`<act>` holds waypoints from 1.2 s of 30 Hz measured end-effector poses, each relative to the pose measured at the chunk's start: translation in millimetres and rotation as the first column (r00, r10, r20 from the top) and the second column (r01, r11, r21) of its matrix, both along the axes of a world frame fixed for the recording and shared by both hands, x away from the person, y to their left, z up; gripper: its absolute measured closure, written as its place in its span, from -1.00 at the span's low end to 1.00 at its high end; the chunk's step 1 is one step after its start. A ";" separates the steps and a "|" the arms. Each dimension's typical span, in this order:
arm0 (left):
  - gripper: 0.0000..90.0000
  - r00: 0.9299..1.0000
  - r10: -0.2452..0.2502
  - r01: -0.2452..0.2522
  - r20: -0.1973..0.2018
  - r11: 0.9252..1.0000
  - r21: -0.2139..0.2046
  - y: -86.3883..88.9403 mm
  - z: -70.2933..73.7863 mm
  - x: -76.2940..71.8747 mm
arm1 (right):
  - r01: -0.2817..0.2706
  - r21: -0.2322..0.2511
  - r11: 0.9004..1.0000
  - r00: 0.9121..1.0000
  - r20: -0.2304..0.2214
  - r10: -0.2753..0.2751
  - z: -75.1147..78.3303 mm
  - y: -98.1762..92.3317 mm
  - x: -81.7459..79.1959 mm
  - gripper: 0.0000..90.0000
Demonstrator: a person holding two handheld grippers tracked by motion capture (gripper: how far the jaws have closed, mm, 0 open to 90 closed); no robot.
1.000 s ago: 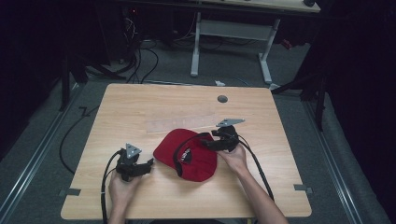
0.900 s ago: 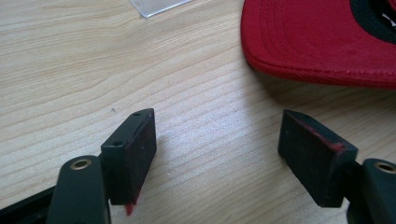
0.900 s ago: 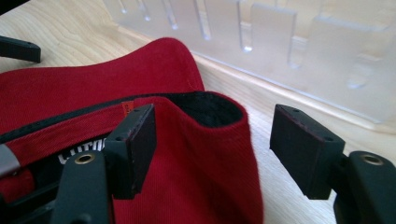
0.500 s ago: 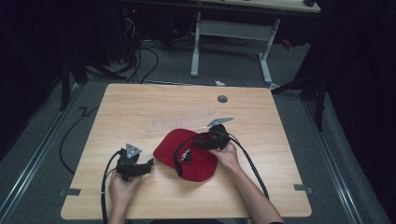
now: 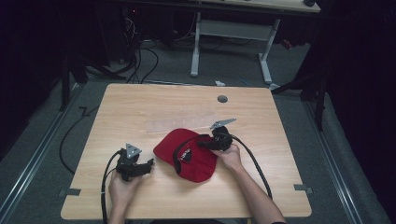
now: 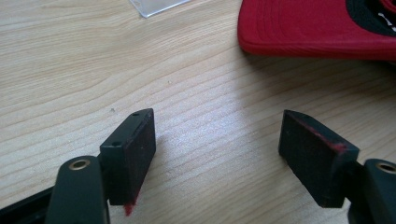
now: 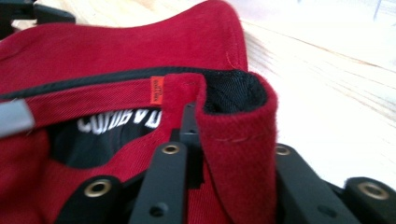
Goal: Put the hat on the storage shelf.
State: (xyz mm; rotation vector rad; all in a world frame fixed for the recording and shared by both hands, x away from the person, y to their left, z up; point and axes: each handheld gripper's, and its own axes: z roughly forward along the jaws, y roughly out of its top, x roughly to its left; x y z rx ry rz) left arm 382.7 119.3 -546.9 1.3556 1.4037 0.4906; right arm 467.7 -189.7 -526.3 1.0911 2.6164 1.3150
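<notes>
A red cap [image 5: 198, 163] lies upside down on the wooden table [image 5: 140, 107], its dark lining and white lettering facing up. My right gripper [image 5: 202, 142] is at the cap's right side, shut on a folded piece of the rim [image 7: 233, 140]. The red crown [image 7: 116, 42] rises beyond the jaws in the right gripper view. My left gripper [image 5: 148, 163] rests on the table just left of the cap, open, with bare wood between its fingers [image 6: 135, 140]. The cap's brim [image 6: 317, 23] lies ahead of it to the right, apart from the jaws.
A clear plastic strip [image 5: 180, 123] lies on the table behind the cap; its corner [image 6: 156, 5] shows in the left gripper view. A round cable hole [image 5: 222, 99] sits near the far edge. A white desk frame [image 5: 233, 32] and cables [image 5: 140, 60] stand beyond.
My right gripper has shifted slightly left, holding the cap's rim. The left gripper has stayed in place.
</notes>
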 end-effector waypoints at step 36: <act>-0.46 0.993 -0.107 0.107 0.054 0.994 0.006 -22.9 12.1 -18.3 | 0.090 0.097 0.991 0.994 0.050 -0.095 67.1 -41.8 -46.6 0.89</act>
